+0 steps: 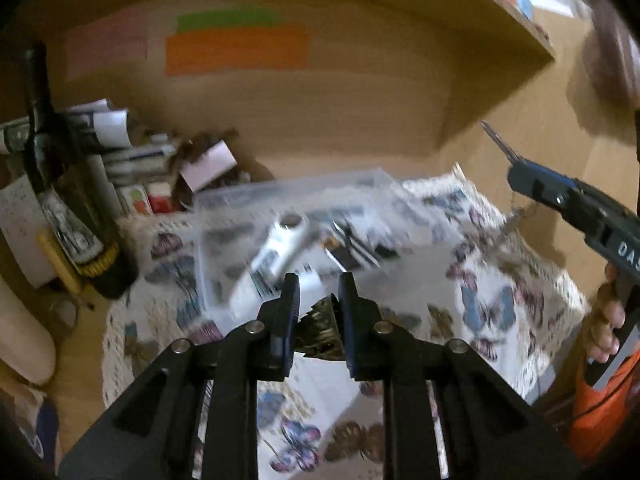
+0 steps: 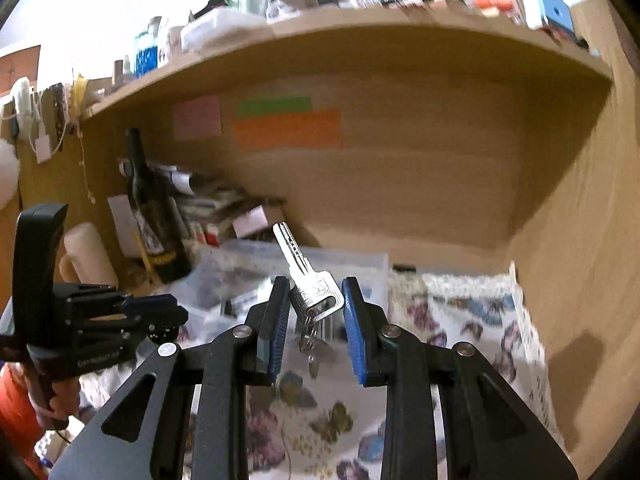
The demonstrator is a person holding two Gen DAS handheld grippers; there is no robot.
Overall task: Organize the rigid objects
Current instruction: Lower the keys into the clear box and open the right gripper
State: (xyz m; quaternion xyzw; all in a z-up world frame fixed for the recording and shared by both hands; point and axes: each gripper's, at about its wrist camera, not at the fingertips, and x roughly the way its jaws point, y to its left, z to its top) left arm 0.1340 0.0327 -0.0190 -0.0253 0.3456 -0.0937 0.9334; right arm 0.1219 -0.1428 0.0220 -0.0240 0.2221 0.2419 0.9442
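My right gripper (image 2: 316,292) is shut on a bunch of silver keys (image 2: 310,286); one key points up and away, more keys hang on the ring below. It also shows in the left wrist view (image 1: 520,176) at the right, key tip up. My left gripper (image 1: 319,294) is shut on a dark, ridged, bronze-coloured object (image 1: 322,328), too blurred to name. Both hover above a clear plastic box (image 1: 288,216) that holds a white tube (image 1: 272,264) and small dark items. The left gripper shows in the right wrist view (image 2: 160,312) at the left.
A butterfly-print cloth (image 1: 500,280) covers the desk under the box. A dark wine bottle (image 1: 68,200) stands at the left beside stacked papers and small boxes (image 1: 152,160). A wooden shelf (image 2: 360,32) crowded with clutter hangs overhead. Coloured sticky notes (image 2: 288,128) are on the back panel.
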